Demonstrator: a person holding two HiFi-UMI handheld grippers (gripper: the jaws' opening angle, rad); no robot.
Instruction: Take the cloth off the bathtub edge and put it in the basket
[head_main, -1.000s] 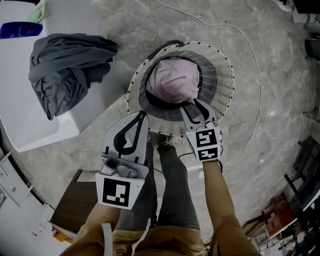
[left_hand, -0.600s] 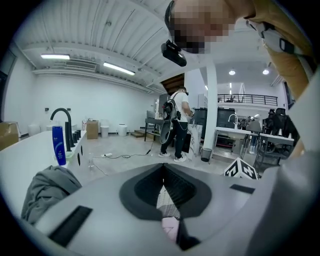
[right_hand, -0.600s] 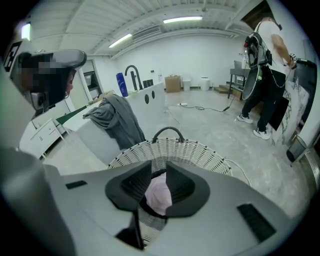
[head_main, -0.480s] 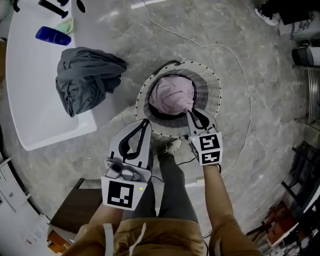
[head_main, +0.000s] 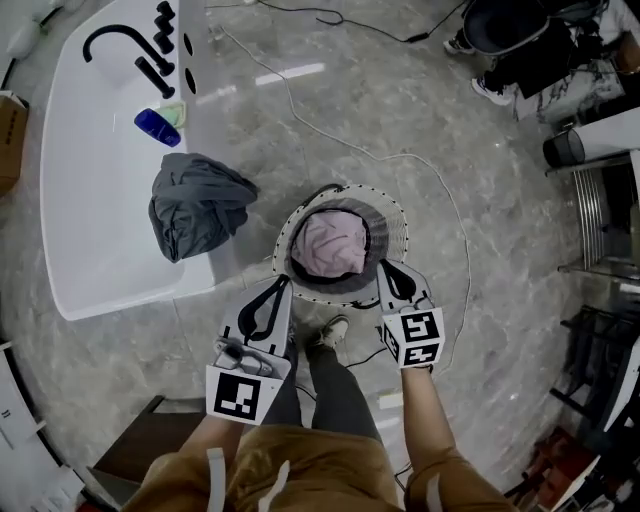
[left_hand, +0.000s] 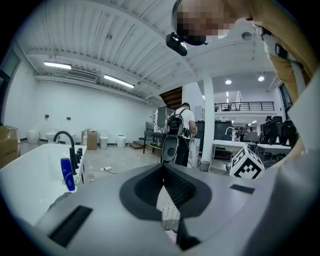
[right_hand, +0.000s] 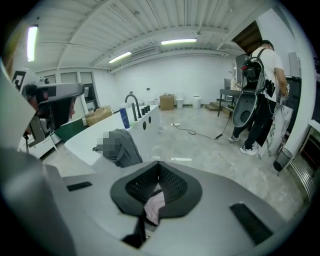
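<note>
In the head view a grey cloth (head_main: 195, 205) lies bunched on the white bathtub's (head_main: 100, 240) edge. The right gripper view shows the grey cloth (right_hand: 122, 147) there as well. A round white wicker basket (head_main: 395, 225) stands on the floor, holding a pink cloth (head_main: 335, 245). My left gripper (head_main: 284, 283) hovers shut just outside the basket's near rim. My right gripper (head_main: 384, 266) is shut and empty over that rim; the pink cloth (right_hand: 154, 206) shows below its jaws. The left gripper (left_hand: 163, 166) and the right gripper (right_hand: 159, 163) both show meeting tips.
A blue bottle (head_main: 157, 127) and a black faucet (head_main: 115, 35) sit at the tub's far end. A white cable (head_main: 440, 190) loops over the marble floor around the basket. A dark cabinet (head_main: 130, 455) stands near left, metal racks (head_main: 605, 220) at the right. A person (right_hand: 257, 90) stands farther off.
The right gripper's jaws have closed and drawn back from the pink cloth to the basket's near rim. The head view has pulled up and away, showing more of the tub.
</note>
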